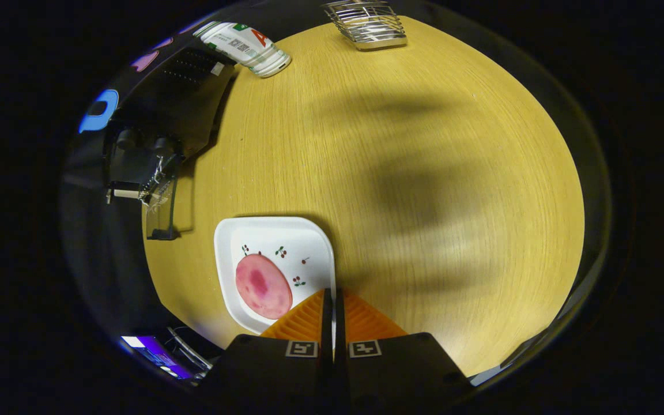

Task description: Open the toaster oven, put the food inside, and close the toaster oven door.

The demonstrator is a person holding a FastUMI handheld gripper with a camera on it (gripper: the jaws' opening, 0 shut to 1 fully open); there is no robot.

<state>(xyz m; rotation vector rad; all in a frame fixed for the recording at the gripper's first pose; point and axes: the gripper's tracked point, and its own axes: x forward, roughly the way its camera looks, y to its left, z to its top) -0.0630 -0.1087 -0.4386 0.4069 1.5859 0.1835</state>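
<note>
A black toaster oven (165, 109) stands at the table's left side, seen from above, with its glass door (162, 207) hanging open toward the plate. A white square plate (286, 236) with small cherry prints lies on the wooden table just ahead and left of my fingers. On it rests a round pink slice of food (263, 286). My gripper (332, 297) hovers over the plate's right rim, its two fingers pressed together with nothing between them.
A white canister (248, 47) lies on its side at the far end next to the oven. A metal wire rack (368, 24) stands at the table's far edge. Bare wooden tabletop (424, 173) spreads to the right.
</note>
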